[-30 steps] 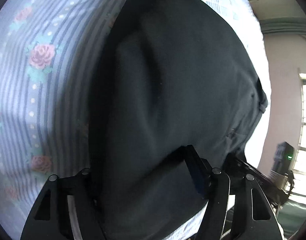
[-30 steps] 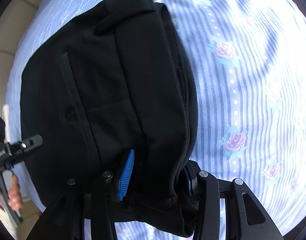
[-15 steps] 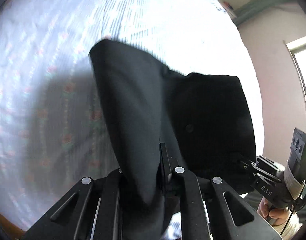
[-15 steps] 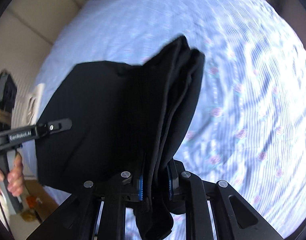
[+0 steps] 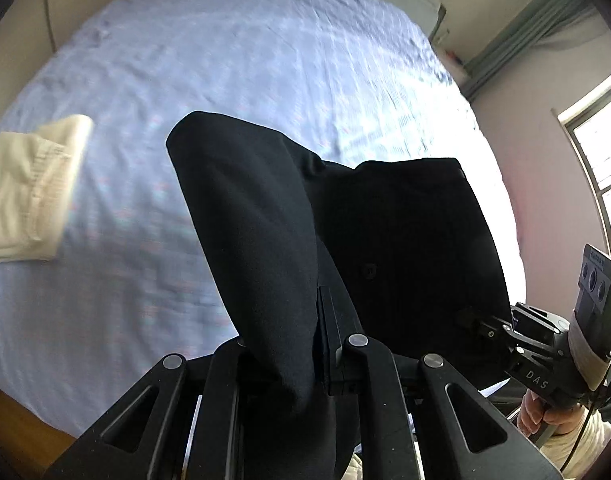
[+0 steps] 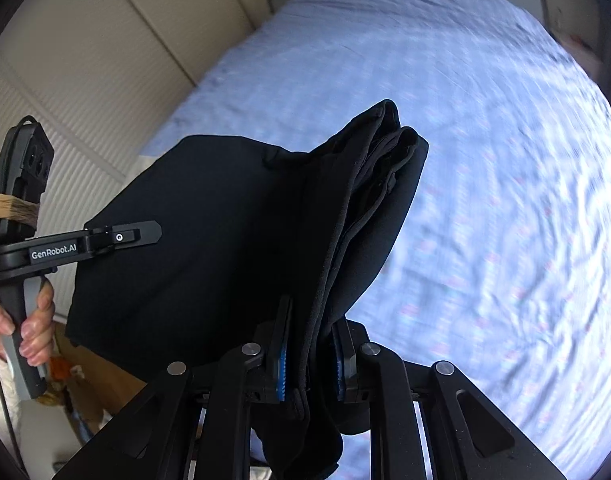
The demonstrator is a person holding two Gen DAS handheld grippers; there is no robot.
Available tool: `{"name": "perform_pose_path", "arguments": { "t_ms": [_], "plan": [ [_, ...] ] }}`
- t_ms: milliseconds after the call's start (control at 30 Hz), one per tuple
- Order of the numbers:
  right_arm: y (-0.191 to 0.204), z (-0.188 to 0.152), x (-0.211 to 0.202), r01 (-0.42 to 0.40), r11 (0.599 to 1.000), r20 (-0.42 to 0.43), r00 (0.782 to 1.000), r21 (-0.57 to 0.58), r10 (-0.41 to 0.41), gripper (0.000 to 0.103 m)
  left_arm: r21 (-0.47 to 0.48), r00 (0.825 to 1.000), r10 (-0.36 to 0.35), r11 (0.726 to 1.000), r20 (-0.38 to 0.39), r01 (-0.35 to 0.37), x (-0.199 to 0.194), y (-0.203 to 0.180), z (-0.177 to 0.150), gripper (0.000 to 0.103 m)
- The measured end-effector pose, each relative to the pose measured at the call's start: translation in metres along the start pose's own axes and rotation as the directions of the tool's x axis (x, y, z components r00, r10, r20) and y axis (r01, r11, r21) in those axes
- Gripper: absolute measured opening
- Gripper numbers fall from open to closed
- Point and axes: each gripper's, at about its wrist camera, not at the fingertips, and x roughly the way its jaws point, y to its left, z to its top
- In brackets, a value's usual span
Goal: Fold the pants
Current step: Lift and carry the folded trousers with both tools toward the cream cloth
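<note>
The black pants (image 5: 265, 240) hang folded in the air above the bed, held by both grippers. My left gripper (image 5: 305, 344) is shut on one end of the folded pants. My right gripper (image 6: 309, 360) is shut on the other end, with several cloth layers between its blue pads (image 6: 282, 368). The pants (image 6: 209, 240) sag between the two grippers. The right gripper also shows at the lower right of the left wrist view (image 5: 489, 332). The left gripper also shows at the left of the right wrist view (image 6: 137, 236).
The bed has a blue striped floral sheet (image 5: 245, 60), seen too in the right wrist view (image 6: 485, 160). A folded white garment (image 5: 29, 184) lies on the sheet at the left. A window (image 5: 601, 168) is at the right, a panelled wall (image 6: 85, 60) at the left.
Both grippers have risen well above the bed with the pants, which were lying on the sheet a second ago. The pants now hang free between them.
</note>
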Motion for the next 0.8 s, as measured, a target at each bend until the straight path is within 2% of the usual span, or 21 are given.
{"name": "perform_pose_path", "arguments": {
  "t_ms": [133, 233, 467, 600, 800],
  "plan": [
    [0.072, 0.02, 0.016, 0.0, 1.0, 0.026, 1.0, -0.012, 0.0, 0.018, -0.005, 0.999, -0.016, 1.0, 0.034, 0.016, -0.045, 0.08, 0.01, 0.014],
    [0.132, 0.04, 0.039, -0.015, 0.999, 0.038, 0.999, -0.03, 0.016, 0.018, -0.003, 0.999, -0.001, 1.0, 0.053, 0.001, -0.07, 0.141, 0.026, 0.014],
    [0.262, 0.089, 0.103, -0.062, 0.99, 0.047, 0.997, -0.131, 0.068, 0.018, -0.027, 0.992, 0.09, 0.996, 0.094, -0.088, -0.123, 0.288, 0.061, 0.014],
    [0.317, 0.119, 0.145, -0.075, 0.977, 0.023, 0.996, -0.201, 0.081, 0.018, -0.053, 0.984, 0.139, 0.99, 0.108, -0.133, -0.135, 0.364, 0.088, 0.014],
    [0.372, 0.161, 0.205, -0.052, 0.962, -0.002, 0.999, -0.266, 0.053, 0.018, -0.024, 0.972, 0.192, 0.981, 0.137, -0.191, -0.121, 0.436, 0.133, 0.014]
  ]
}}
